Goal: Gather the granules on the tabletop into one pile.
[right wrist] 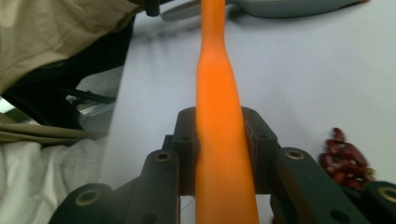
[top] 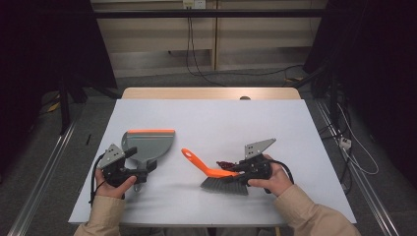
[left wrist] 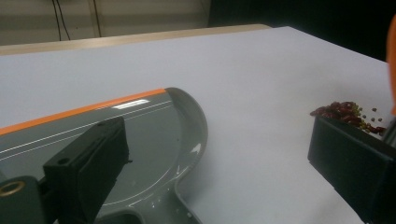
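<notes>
A grey dustpan [top: 149, 144] with an orange front lip lies flat on the white table top, left of centre. My left gripper [top: 140, 162] sits at its handle end with the jaws standing wide apart. In the left gripper view the dustpan [left wrist: 154, 140] lies under the left jaw of my left gripper [left wrist: 219, 140]. My right gripper [top: 237, 169] is shut on the orange handle of a hand brush [top: 216, 177], whose grey bristles rest on the table. The brush handle [right wrist: 219, 88] runs straight out between the pads of my right gripper [right wrist: 222, 126]. A small heap of red beans [top: 225, 164] [right wrist: 345, 161] [left wrist: 345, 112] lies beside the brush.
The white sheet [top: 211, 123] covers a wooden table whose far edge [top: 211, 93] shows at the back. Cables trail on the floor behind and to the right. A beige sleeve [right wrist: 56, 28] hangs at the near table edge.
</notes>
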`<state>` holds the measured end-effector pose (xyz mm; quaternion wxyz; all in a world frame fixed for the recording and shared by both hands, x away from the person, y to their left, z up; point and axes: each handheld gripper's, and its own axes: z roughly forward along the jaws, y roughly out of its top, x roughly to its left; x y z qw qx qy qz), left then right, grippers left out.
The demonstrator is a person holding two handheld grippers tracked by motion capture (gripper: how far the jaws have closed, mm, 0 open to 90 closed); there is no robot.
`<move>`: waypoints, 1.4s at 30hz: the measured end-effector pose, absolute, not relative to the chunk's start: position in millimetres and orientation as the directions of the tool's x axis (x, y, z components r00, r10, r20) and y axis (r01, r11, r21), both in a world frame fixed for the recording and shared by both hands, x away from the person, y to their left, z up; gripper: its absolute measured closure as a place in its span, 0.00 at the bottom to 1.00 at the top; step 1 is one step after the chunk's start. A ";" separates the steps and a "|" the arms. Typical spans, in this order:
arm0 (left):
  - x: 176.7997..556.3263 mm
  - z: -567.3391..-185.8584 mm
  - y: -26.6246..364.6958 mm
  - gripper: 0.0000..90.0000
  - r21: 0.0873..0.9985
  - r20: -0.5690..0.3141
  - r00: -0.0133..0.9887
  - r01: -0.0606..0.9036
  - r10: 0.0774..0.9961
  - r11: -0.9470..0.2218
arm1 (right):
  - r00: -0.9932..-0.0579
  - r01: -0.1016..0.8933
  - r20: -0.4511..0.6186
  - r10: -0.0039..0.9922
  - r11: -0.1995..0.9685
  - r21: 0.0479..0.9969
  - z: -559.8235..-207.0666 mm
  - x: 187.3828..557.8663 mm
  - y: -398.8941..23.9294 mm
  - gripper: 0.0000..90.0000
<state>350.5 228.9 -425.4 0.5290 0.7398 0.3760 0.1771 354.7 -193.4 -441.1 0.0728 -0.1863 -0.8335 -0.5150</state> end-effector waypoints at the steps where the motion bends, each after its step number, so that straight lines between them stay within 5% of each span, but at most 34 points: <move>1: 350.5 -425.3 229.1 0.05 0.916 -0.138 0.654 0.370 0.744 -0.155 | -0.920 0.385 0.311 0.239 0.402 0.831 -441.9 357.5 -194.8 0.79; 32: 351.5 -425.6 229.7 0.05 0.917 -0.136 0.655 0.368 0.743 -0.157 | -0.924 0.331 0.224 0.311 0.352 0.876 -426.8 395.9 -192.6 0.79; 42: 349.7 -423.7 228.9 0.05 0.920 -0.136 0.658 0.362 0.741 -0.153 | -0.708 0.392 0.115 0.696 0.253 0.884 -402.2 361.9 -217.4 0.79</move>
